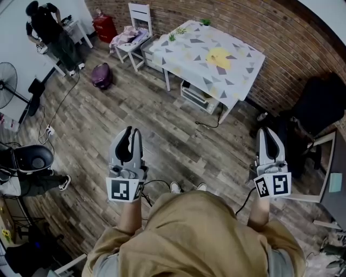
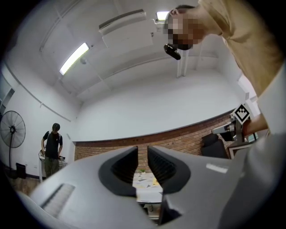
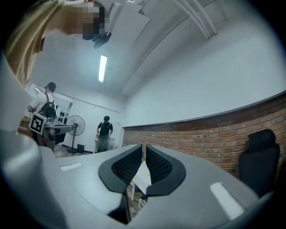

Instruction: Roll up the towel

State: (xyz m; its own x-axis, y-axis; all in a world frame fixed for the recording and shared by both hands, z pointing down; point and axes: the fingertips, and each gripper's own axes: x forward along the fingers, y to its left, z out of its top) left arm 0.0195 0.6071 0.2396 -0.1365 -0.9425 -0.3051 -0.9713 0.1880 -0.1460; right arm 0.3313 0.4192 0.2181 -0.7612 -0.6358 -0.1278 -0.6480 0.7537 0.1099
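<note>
Readiness seems why the left gripper point(image 1: 130, 131) and the right gripper point(image 1: 268, 132) are held out before the person point(image 1: 200, 232), each with jaws together on nothing, facing the table point(image 1: 189, 59) well apart across the floor point(image 1: 162, 124); no towel can be made out for certain.

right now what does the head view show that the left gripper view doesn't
Only the head view: the white chair and the purple bag. Only the left gripper view: the ceiling light. Both: the patterned table, the brick wall, the person in black, the left gripper, shut and empty, and the right gripper.
</note>
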